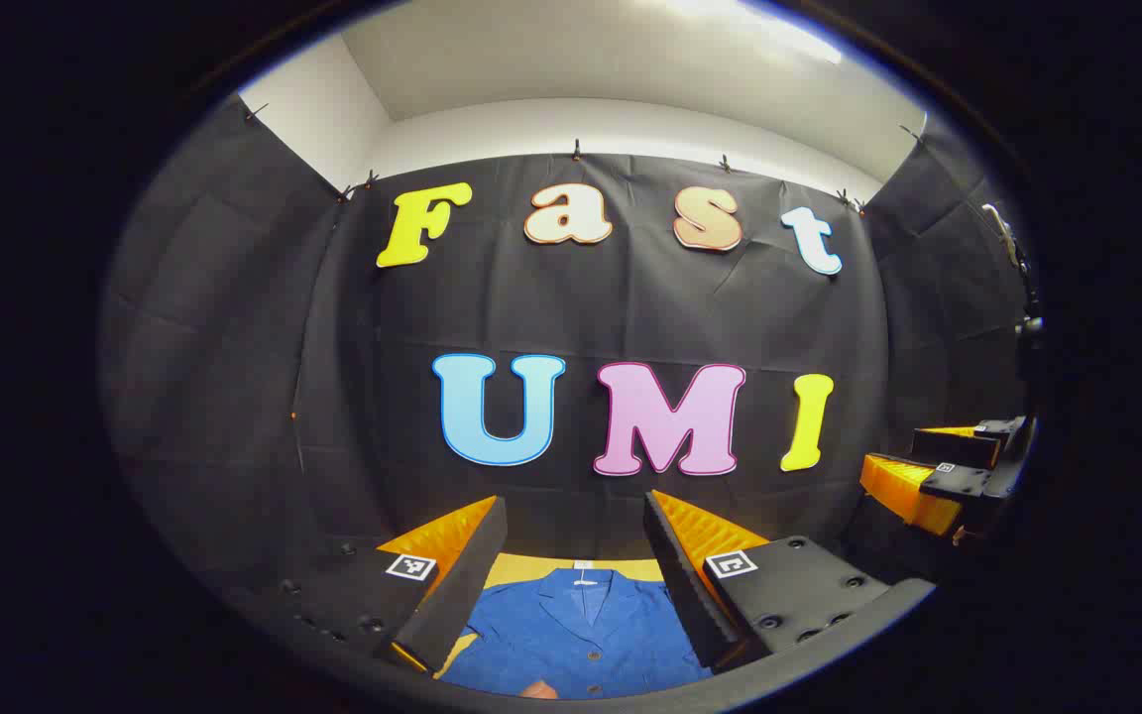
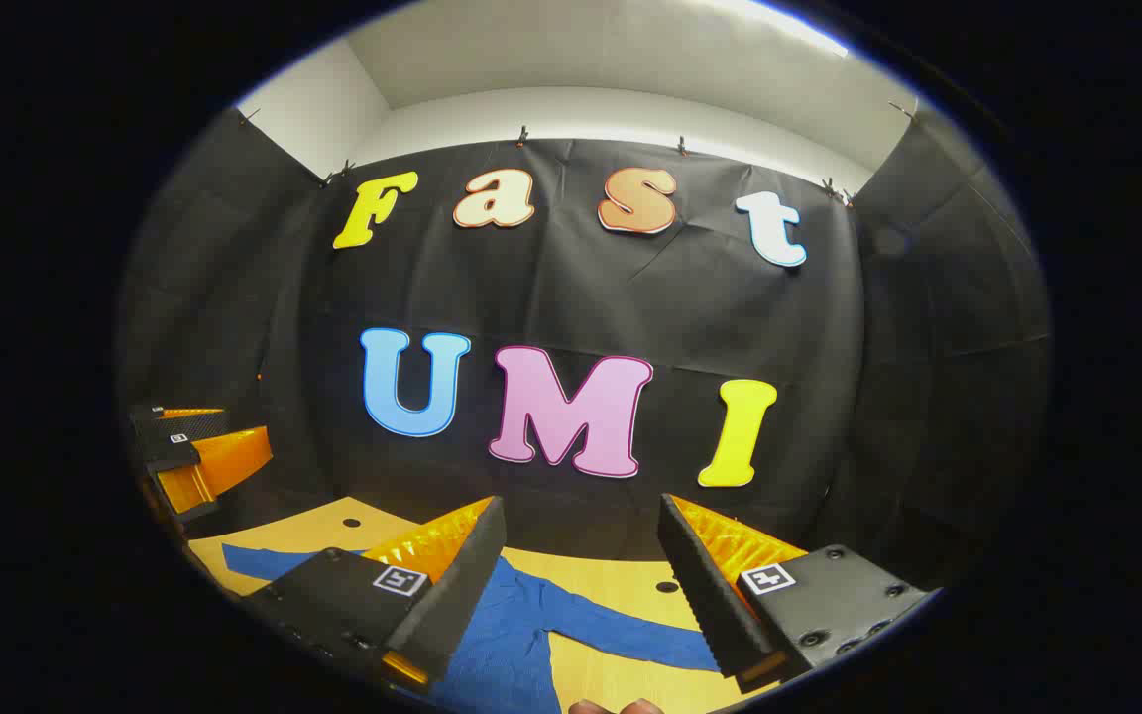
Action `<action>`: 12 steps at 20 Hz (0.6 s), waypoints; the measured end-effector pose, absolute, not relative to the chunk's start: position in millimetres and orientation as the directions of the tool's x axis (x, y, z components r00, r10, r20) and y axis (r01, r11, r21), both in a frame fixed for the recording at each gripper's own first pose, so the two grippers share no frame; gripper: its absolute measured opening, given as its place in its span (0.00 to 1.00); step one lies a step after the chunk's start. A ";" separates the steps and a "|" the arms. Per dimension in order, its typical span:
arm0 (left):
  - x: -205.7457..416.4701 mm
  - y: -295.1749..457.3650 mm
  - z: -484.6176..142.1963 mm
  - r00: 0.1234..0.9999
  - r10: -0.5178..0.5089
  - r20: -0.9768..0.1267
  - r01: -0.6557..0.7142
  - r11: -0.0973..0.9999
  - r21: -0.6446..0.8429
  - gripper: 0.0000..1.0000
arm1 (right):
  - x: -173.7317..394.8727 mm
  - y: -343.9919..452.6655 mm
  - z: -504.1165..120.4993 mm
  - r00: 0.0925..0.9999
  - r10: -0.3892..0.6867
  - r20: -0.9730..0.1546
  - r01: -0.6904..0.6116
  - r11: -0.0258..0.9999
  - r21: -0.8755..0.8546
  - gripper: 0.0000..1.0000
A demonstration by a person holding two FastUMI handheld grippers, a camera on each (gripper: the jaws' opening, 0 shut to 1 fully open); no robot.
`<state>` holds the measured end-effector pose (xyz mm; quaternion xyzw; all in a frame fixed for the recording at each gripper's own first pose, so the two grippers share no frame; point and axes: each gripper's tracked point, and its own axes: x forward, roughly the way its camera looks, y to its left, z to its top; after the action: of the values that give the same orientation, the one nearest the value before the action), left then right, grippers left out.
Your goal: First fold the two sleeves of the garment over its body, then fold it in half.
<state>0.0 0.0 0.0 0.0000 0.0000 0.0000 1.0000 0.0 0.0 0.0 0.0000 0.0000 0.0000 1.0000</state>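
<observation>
A blue button-front shirt [image 1: 581, 630] lies flat on the wooden table [image 1: 531, 568], collar toward the back wall. My left gripper [image 1: 576, 511] hovers above its chest, open, nothing between the fingers. In the right gripper view one blue sleeve [image 2: 621, 630] stretches out to the right across the table [image 2: 621, 575], and another blue part of the shirt [image 2: 259, 563] reaches left. My right gripper [image 2: 581, 511] hangs open over the sleeve's shoulder end. Each gripper appears at the edge of the other's view: the right gripper [image 1: 938, 476] and the left gripper [image 2: 194, 451].
The black cloth wall stands close behind the table. Two small round holes [image 2: 351, 522] [image 2: 666, 587] mark the tabletop. Fingertips of a hand [image 2: 616, 706] peek in at the bottom edge of the right gripper view.
</observation>
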 end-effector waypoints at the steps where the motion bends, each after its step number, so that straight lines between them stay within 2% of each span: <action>1: -1.0 0.5 2.5 1.000 -0.001 0.003 0.001 1.000 -0.004 0.81 | -1.1 -1.1 0.9 1.000 -0.002 0.002 0.003 1.000 -0.004 0.99; 12: 3.6 -15.4 3.7 0.999 -0.037 0.013 0.037 0.999 0.007 0.80 | -4.2 -16.5 1.3 0.999 -0.033 0.006 0.033 0.999 -0.014 0.98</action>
<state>3.6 -15.4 3.7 0.0033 -0.0064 -0.0186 0.9998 -4.2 -16.5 1.3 -0.0072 -0.0027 -0.0164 0.9998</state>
